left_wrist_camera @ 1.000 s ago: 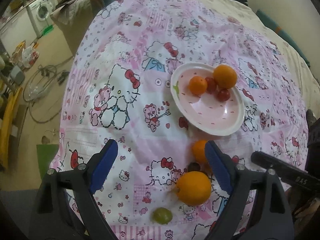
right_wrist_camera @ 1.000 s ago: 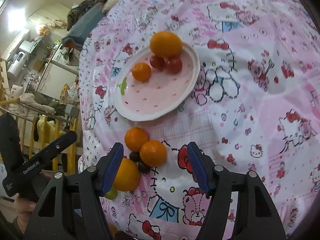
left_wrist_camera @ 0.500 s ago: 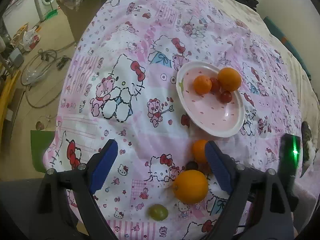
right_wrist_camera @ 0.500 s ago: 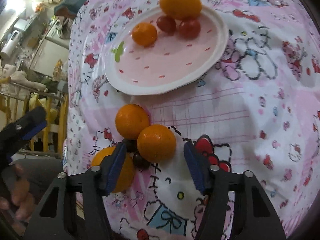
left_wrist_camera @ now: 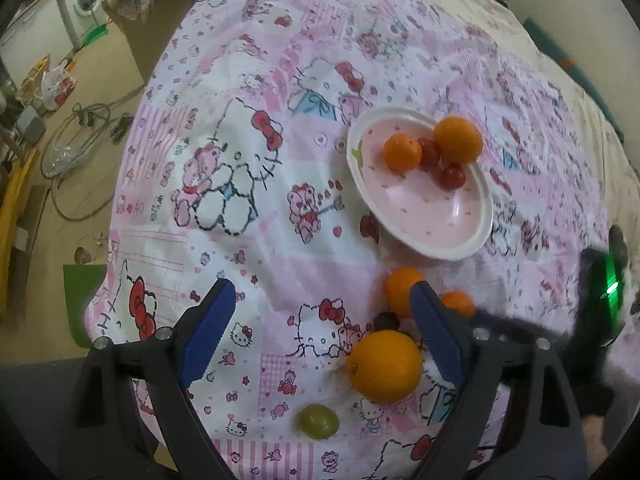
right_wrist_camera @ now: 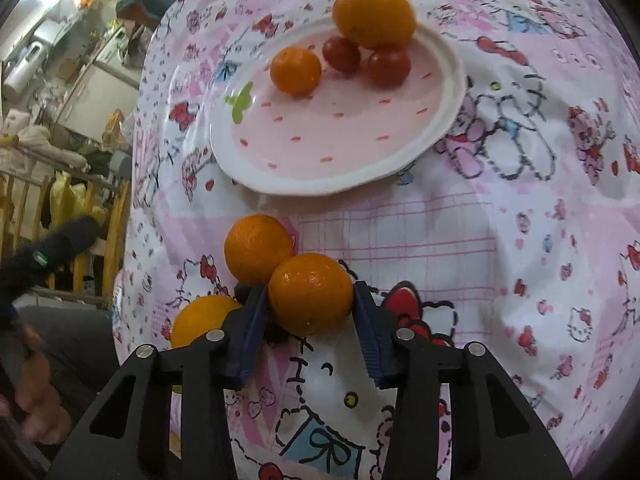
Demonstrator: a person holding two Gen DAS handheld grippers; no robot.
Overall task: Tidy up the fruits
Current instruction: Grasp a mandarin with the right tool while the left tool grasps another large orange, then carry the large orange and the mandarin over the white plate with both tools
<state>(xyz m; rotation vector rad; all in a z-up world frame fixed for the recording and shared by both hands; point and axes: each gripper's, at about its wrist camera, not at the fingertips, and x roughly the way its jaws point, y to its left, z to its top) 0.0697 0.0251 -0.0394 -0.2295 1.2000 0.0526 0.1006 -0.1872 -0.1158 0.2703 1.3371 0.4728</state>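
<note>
The right gripper (right_wrist_camera: 310, 300) is closing its jaws on a small orange (right_wrist_camera: 310, 294) lying on the bedspread (right_wrist_camera: 520, 200) near the plate (right_wrist_camera: 448, 120); the pads seem to be touching it. The left gripper (left_wrist_camera: 320, 328) is hovering wide open, grasping nothing.

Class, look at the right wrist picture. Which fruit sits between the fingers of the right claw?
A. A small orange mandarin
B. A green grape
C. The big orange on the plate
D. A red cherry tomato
A: the small orange mandarin lies on the cloth between the blue pads of the right claw, whose jaws are closing on it; the tomatoes and the big orange sit on the pink plate.
</note>
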